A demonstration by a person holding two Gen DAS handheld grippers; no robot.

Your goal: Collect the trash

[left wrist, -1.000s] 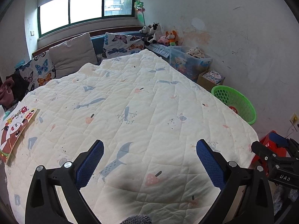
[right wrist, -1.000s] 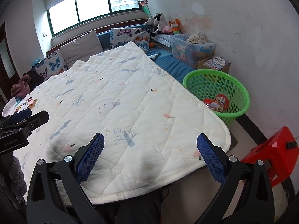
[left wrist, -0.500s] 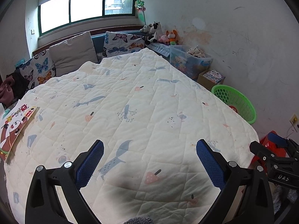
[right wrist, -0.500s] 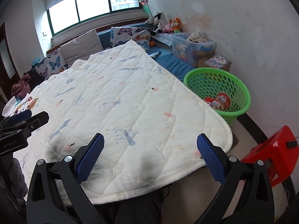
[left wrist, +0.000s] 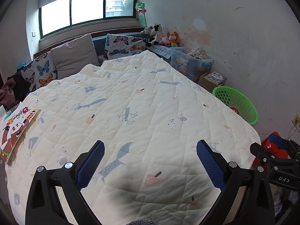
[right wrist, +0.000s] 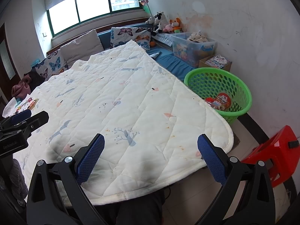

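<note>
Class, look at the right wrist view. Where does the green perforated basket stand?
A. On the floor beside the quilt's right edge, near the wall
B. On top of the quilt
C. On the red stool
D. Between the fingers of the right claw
A: the green basket stands on the floor past the right edge of the quilt, near the wall, with colourful wrappers lying inside it.

A white quilt (left wrist: 142,112) covers the bed. Butterfly pillows (left wrist: 123,46) lean under the window (left wrist: 88,13). Stuffed animals (left wrist: 159,35) sit in the corner. A red stool (right wrist: 277,150) stands on the floor.
</note>
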